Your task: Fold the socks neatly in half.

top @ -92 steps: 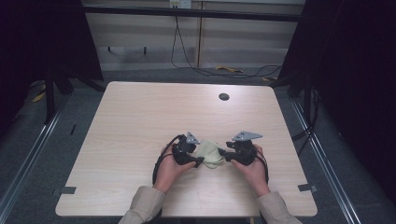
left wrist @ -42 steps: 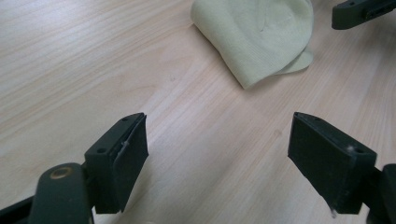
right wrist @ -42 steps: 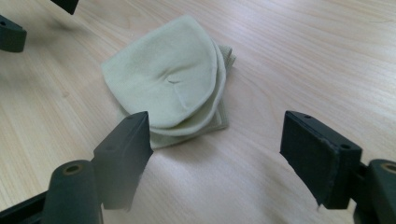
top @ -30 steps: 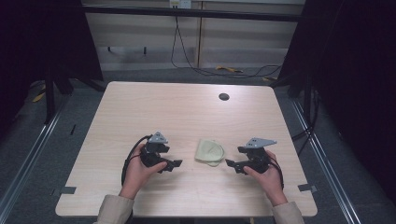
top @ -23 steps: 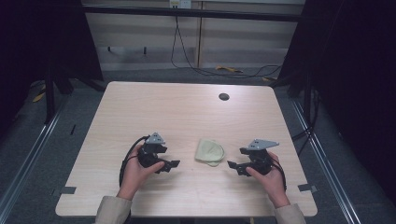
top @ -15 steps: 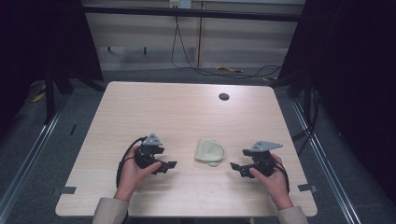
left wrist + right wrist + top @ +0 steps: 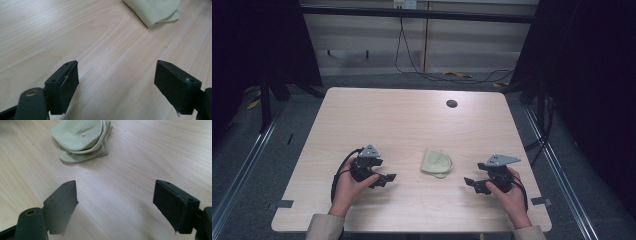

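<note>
Two black handheld grippers: left gripper, right gripper, each topped by a grey three-cornered plate and trailing a looped black cable. Jaws: flat, black, rectangular blocks with small screw holes. Beige sleeve cuffs at both wrists.

Left claw and right claw, both agape, facing inward.

A pale wood worktop with rounded corners sits mid-room, a dark round hole near its far right corner. Grey carpet floor runs around it, with metal rails on both sides. Behind, a light panelled wall with black cables trailing down to the floor. Black curtains darken both flanks.
</note>
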`<state>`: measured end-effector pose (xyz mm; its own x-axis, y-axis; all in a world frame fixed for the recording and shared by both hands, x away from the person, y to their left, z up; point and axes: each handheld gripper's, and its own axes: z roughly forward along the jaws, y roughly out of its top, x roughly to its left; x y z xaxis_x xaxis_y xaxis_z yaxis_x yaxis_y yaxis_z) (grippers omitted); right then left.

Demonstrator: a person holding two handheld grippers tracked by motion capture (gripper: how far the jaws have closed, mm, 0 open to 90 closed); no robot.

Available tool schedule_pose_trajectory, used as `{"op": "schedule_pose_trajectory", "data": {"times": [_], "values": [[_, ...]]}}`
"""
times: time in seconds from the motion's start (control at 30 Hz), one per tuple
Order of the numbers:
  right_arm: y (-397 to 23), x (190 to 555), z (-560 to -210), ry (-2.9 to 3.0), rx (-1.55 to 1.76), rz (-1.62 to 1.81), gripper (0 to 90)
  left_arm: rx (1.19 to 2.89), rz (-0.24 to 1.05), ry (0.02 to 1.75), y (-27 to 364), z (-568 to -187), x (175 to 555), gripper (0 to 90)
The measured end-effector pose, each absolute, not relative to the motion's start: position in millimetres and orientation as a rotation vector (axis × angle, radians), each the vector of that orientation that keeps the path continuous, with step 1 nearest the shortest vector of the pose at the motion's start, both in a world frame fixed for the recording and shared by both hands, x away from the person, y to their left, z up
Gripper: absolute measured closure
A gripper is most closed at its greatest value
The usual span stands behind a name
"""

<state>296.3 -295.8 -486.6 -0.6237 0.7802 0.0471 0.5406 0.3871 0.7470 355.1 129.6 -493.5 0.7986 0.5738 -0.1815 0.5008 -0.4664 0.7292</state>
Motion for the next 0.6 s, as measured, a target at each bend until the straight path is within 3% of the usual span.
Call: {"op": "schedule_pose_trajectory", "data": {"times": [0.6], "values": [[-313, 283, -489, 2.328, 1.178, 1.045, 18.7, 2.159, 0.149, 0.809, 158, -499, 351, 20.1]]}}
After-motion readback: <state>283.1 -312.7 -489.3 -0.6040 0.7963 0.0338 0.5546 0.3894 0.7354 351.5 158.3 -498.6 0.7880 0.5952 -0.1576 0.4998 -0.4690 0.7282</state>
